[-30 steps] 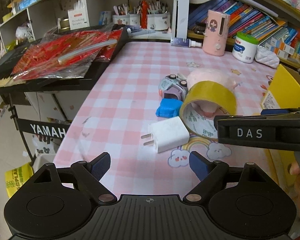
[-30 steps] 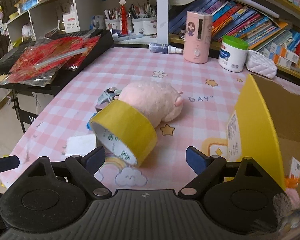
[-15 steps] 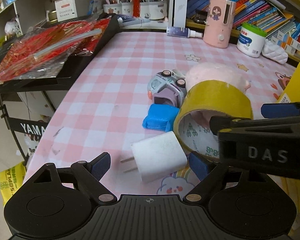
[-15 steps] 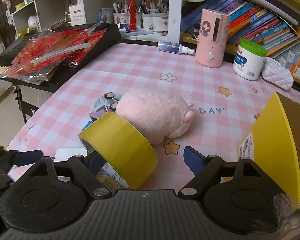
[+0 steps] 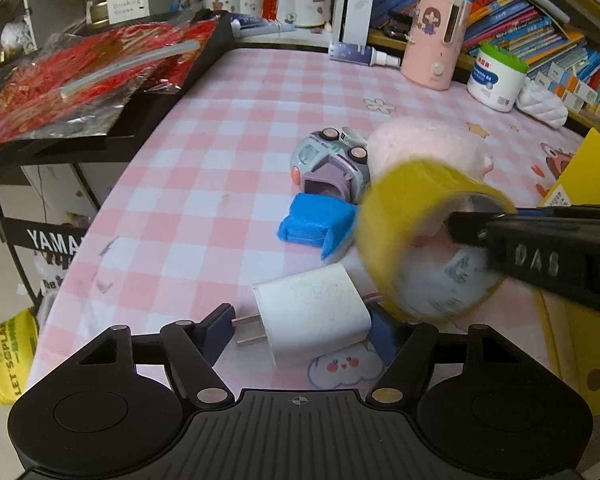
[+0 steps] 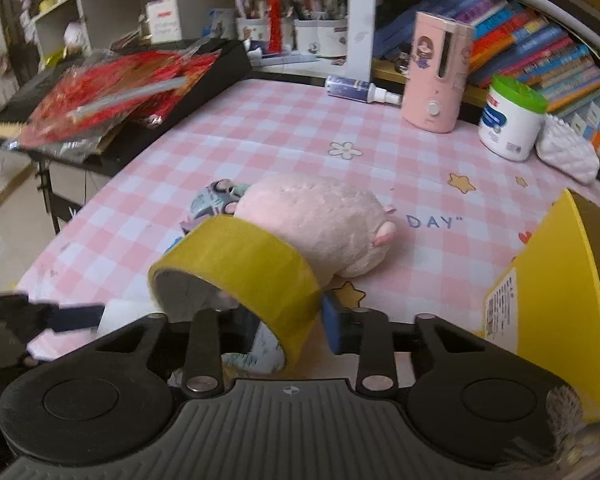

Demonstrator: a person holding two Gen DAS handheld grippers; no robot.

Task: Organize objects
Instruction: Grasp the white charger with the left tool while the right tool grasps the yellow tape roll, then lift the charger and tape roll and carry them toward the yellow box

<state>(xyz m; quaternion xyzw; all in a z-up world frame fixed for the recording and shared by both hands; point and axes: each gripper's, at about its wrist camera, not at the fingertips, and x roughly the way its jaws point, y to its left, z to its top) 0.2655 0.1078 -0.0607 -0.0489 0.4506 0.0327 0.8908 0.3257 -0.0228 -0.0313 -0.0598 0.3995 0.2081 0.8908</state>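
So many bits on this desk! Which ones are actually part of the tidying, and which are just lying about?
Part of the job:
yellow tape roll, clamped by the right gripper
white charger, between the left gripper jaws
toy car
pink plush
yellow box

Lying about:
pink humidifier
white jar
books

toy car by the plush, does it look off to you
Yes. The toy car lies tipped over beside the pink plush, its wheels facing up and not on the tablecloth.
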